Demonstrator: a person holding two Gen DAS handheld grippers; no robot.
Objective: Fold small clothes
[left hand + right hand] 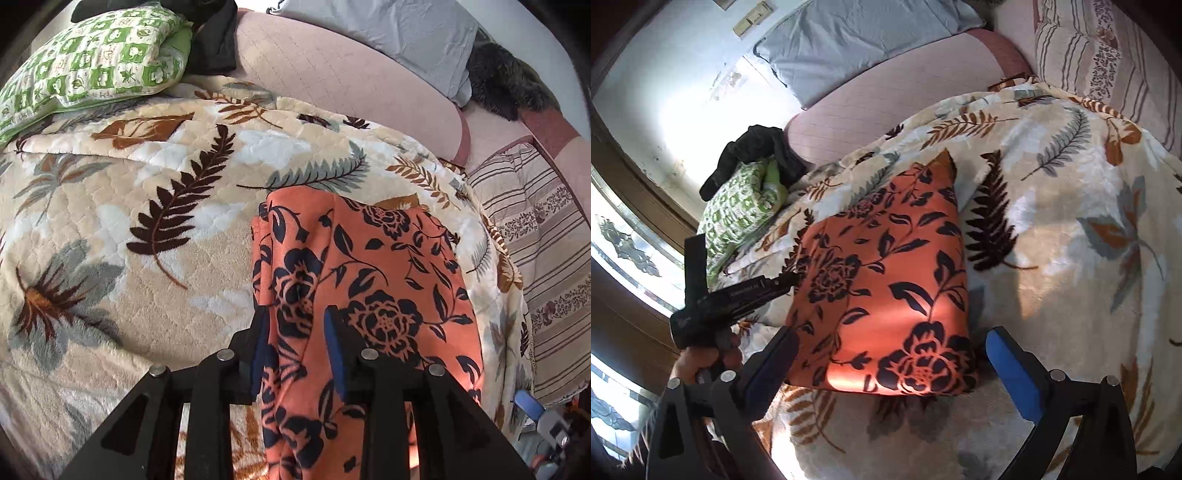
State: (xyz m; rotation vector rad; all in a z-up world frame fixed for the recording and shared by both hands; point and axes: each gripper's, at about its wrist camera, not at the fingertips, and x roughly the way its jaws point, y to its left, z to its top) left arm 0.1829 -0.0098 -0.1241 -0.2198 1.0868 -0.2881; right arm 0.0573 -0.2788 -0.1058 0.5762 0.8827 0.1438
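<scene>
I see the garment (886, 280) lying on the blanket (1071, 229) (which covers the bed), with a pillow (738, 206) behind it to the left.

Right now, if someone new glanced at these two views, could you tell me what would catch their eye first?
The orange garment with dark navy flowers stands out most, lying folded on the cream leaf-print blanket that covers the bed. The left gripper has a bunched fold of it between its jaws, while the right gripper hangs open over the near edge. Behind, a green-and-white patterned pillow sits at the blanket's far corner.
</scene>
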